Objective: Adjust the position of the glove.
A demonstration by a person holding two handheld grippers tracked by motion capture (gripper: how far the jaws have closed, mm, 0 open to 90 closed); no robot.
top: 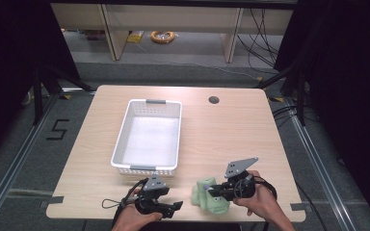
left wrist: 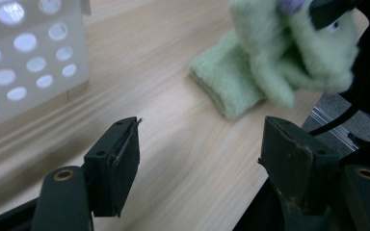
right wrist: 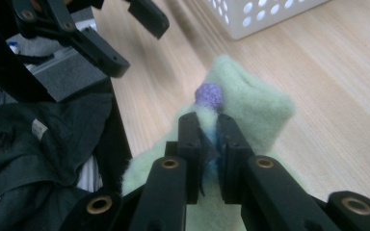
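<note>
Tabletop (top: 221, 130) of pale wood carried a white perforated basket (top: 147, 137) toward its left, its lower rim partly masked by the left gripper (top: 176, 206). That gripper's jaws stood spread with nothing between them. A fuzzy green sock (top: 209, 197) lay near the front edge, right of the basket; the right gripper (top: 217, 192) pinched its fabric beside a small purple bobble (right wrist: 208, 95). Blur in the left gripper view softened the sock's upper part, and its toe end was cut off.

Pale green fuzzy sock (top: 210, 196) with a purple bobble (right wrist: 208, 95), white hole-dotted basket (top: 120, 144), light wood-grain table (top: 221, 134).
</note>
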